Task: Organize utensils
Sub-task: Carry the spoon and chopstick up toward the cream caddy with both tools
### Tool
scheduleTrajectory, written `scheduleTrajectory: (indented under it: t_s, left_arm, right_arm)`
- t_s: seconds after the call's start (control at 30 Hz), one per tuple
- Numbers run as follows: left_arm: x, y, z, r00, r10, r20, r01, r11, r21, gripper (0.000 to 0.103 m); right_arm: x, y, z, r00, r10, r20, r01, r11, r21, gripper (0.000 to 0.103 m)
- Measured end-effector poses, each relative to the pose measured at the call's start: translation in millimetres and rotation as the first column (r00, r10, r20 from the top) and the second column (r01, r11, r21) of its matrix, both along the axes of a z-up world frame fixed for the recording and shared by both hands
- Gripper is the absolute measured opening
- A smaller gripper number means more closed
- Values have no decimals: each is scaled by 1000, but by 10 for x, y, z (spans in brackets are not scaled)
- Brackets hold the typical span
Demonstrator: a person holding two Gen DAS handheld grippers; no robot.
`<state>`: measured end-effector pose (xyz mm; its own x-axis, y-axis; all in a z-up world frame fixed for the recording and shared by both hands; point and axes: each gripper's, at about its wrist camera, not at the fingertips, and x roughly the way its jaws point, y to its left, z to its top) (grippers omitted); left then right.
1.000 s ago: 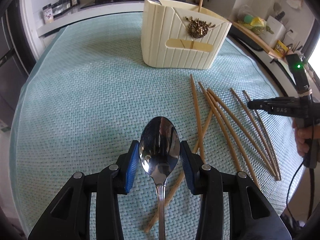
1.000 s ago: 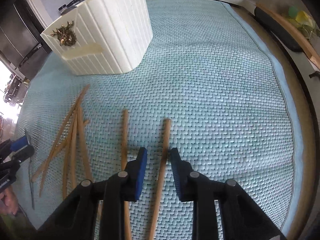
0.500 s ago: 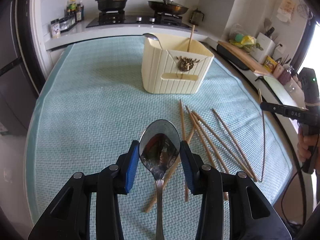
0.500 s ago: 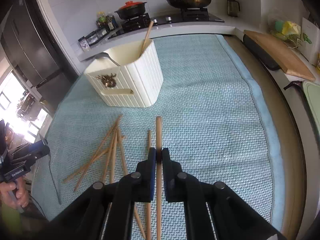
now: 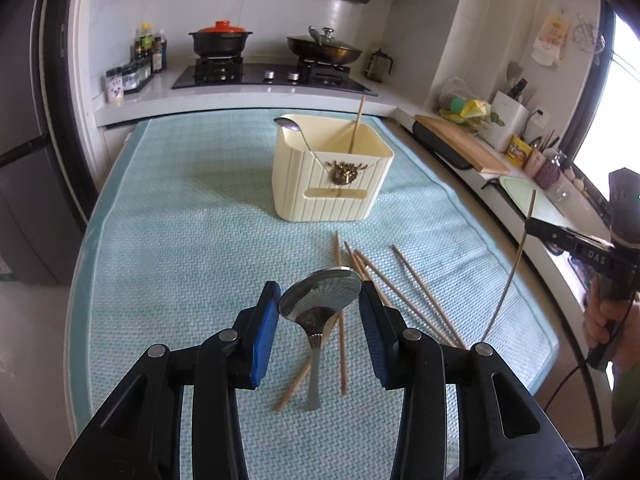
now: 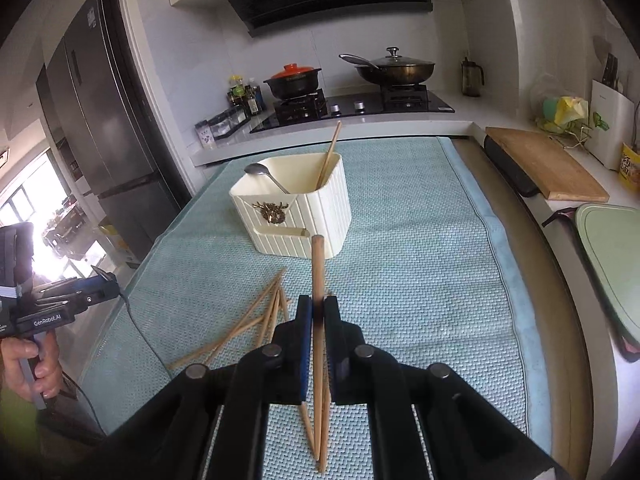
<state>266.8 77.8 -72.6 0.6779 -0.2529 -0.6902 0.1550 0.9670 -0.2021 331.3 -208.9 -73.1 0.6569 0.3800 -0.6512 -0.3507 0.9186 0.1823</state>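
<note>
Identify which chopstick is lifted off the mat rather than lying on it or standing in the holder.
The chopstick clamped in the right gripper; the loose chopsticks lie flat on the mat.

Two spoons [image 5: 320,300], one cream holder [image 5: 332,184], two grippers [image 5: 318,322], two pots [image 5: 221,42]; chopsticks [image 5: 420,296] number perhaps eight, since the loose ones overlap.

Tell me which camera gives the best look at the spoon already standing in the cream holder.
The left wrist view: the spoon shows its bowl above the cream holder rim and its handle slanting down inside. The right wrist view shows the same spoon farther off and smaller, with its handle partly hidden behind the rim.
</note>
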Motion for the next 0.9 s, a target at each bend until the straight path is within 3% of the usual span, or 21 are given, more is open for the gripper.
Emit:
scheduleTrajectory:
  t_s: [0.9]
  left_arm:
    - [-24,34,293,999,-2,38,4,998,-67,40]
  right_arm:
    - [-180,-161,445,994,-17,108,8,997,78,7]
